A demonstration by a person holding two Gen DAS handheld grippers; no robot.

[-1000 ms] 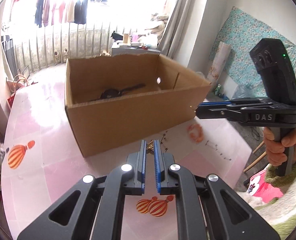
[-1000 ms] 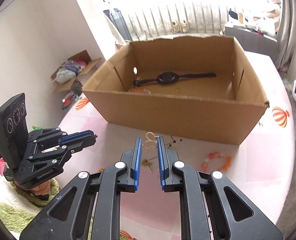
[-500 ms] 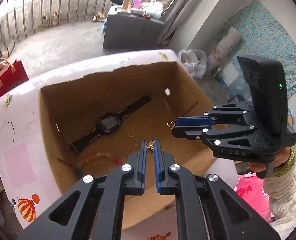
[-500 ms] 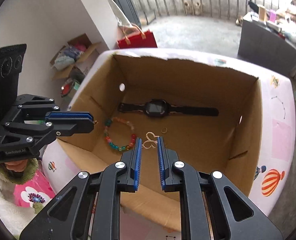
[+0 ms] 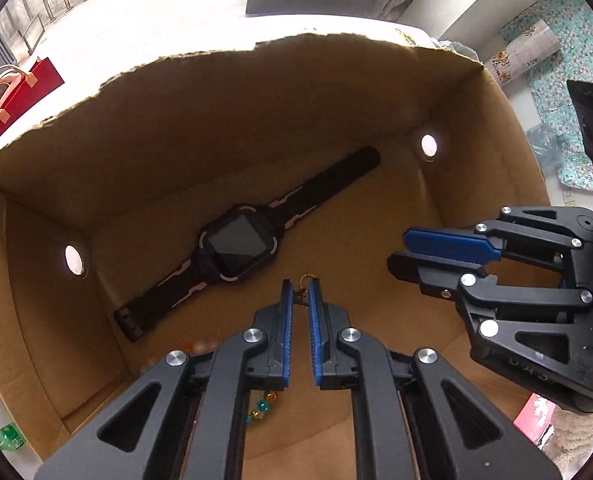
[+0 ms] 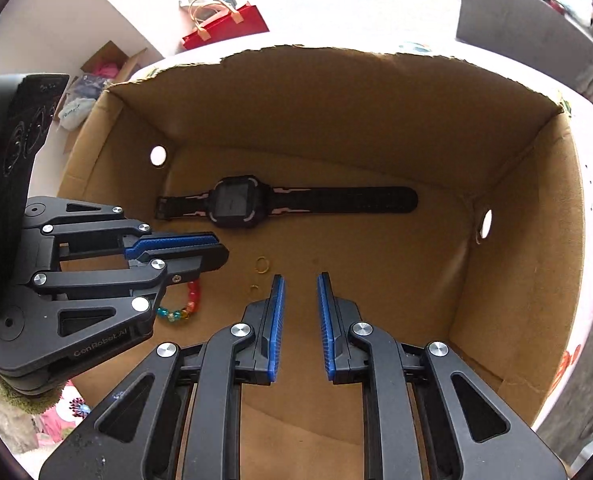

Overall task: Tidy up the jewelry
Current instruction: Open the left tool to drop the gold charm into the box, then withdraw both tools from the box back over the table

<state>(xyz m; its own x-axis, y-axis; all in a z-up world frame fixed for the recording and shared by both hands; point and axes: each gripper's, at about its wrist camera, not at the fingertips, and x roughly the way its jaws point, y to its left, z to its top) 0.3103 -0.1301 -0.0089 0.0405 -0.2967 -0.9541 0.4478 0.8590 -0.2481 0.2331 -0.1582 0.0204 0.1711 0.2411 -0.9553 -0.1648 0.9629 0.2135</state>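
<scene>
Both grippers point down into an open cardboard box [image 5: 256, 120] [image 6: 336, 120]. My left gripper [image 5: 300, 292] is shut on a small gold earring [image 5: 301, 300] pinched at its tips, low over the box floor. My right gripper [image 6: 300, 284] has its jaws opening, with nothing between them; in the left wrist view the right gripper [image 5: 400, 252] hangs at the right. On the floor lie a black watch [image 5: 236, 248] [image 6: 236, 202], a colourful bead bracelet [image 6: 184, 308] [image 5: 260, 404] partly hidden under the left gripper [image 6: 216, 252], and two small gold rings [image 6: 262, 265].
The box walls stand close on all sides, with round holes [image 5: 74, 260] [image 6: 486, 224] in the end walls. A red paper bag [image 6: 224, 24] and a grey cabinet [image 6: 516, 32] stand on the floor beyond the pink table [image 6: 592, 200].
Both grippers moved from the table in front of the box to over it and down inside. The gold heart piece has left the right gripper's tips, and its jaws stand wider.
</scene>
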